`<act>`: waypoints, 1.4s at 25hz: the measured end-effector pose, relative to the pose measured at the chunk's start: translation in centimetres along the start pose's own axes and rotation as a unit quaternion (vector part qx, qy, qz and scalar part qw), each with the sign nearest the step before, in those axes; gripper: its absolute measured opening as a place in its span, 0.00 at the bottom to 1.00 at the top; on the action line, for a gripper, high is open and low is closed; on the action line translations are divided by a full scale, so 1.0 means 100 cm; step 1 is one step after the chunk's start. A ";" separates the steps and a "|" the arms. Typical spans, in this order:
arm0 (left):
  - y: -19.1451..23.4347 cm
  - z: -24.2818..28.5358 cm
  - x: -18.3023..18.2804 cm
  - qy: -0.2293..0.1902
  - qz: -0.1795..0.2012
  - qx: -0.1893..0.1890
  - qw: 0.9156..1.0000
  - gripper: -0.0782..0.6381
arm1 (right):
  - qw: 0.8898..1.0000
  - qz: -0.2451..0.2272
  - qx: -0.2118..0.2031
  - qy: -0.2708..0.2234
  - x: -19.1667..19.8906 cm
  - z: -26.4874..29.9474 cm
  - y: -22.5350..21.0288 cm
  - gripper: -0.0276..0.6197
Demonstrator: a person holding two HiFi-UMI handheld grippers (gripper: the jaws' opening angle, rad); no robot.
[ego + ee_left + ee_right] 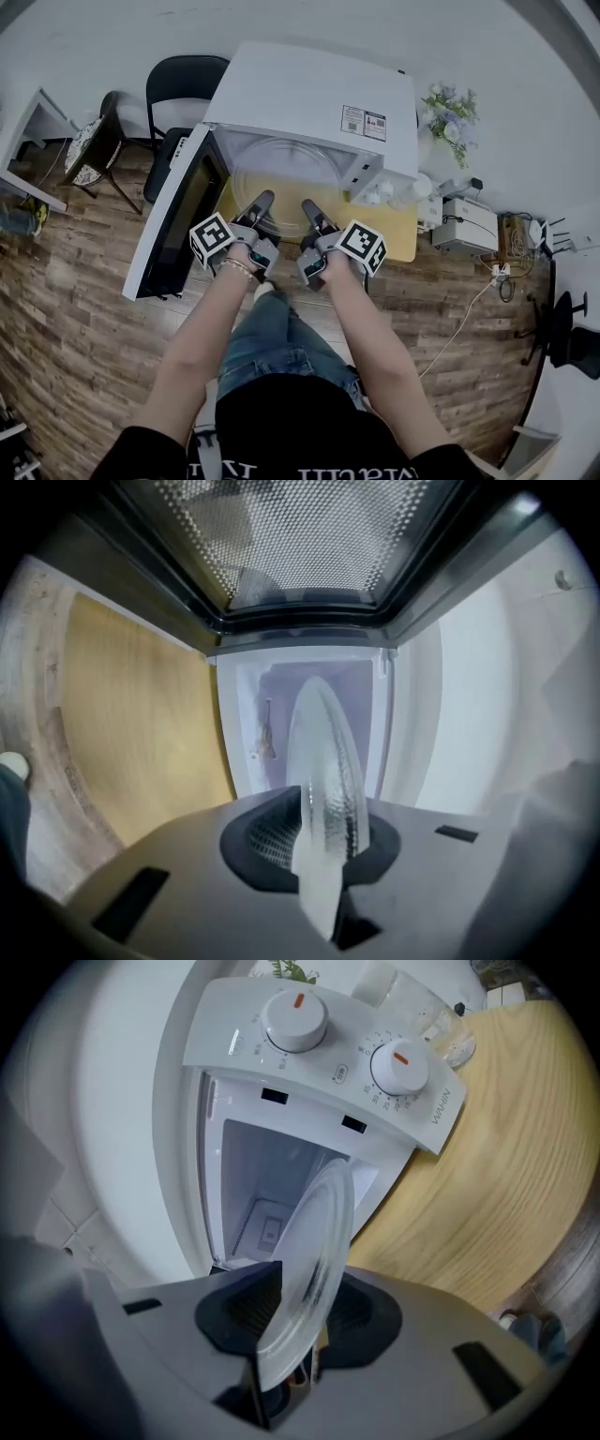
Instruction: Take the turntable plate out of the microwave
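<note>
Microwave (309, 94): our landmark, a white box with its mouth turned toward us, so both grippers can reach in level.
Door (173, 220): swung fully out on the microwave's left, which leaves the mouth free for a wide plate to pass.
Table (398, 234): pale wood under the microwave, with a bare strip in front of its mouth. We judge that strip the likely set-down place.
Turntable plate (286, 169): clear glass, lying flat, mostly inside the microwave's cavity, with its near rim at the mouth where both grippers meet it. It is not yet out.
Left gripper (263, 200): at the left of the microwave's mouth, rolled on its side so the slot between its fingers lines up with the flat rim.
Left fingers (267, 841): clenched on the plate's rim, with the glass pinched between the pads. We take this as the hold that carries the plate.
Right gripper (308, 208): at the right of the mouth, on the side of the control panel (319, 1063), sharing the rim so the glass would not tip.
Right fingers (253, 1307): released. They stand a little apart with the rim leaning across the gap, not pinching it as far as we can see.
Risk: with only one firm hold, we judge the plate could sag on its right side, so re-clenching before drawing it out seems wise.
</note>
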State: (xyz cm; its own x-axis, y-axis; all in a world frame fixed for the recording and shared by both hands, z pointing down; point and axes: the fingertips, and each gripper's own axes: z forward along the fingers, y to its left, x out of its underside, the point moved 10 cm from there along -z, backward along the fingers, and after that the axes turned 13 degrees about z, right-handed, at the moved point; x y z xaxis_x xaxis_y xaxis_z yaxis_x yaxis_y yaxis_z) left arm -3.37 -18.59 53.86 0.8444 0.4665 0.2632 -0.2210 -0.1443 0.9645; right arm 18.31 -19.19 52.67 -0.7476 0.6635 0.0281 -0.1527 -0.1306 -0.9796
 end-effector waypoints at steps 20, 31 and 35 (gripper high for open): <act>-0.073 -0.067 0.017 0.098 0.022 0.154 0.983 0.16 | 0.989 -0.039 -0.140 0.028 0.022 -0.088 0.051 0.13; -0.132 -0.051 -0.009 0.122 0.112 0.217 0.962 0.16 | 0.966 -0.191 -0.174 -0.016 0.024 -0.109 0.125 0.15; -0.156 -0.036 -0.017 0.109 0.130 0.258 0.951 0.15 | 0.950 -0.252 -0.182 -0.041 0.018 -0.115 0.155 0.16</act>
State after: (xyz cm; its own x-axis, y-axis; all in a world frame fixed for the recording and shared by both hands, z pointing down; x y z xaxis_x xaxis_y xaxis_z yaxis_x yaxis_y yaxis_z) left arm -3.12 -14.00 38.38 0.6595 0.5183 0.5445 -0.0919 -0.6633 0.7427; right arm 22.06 -11.54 35.20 -0.6882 0.5128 0.5132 -0.2829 0.4617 -0.8407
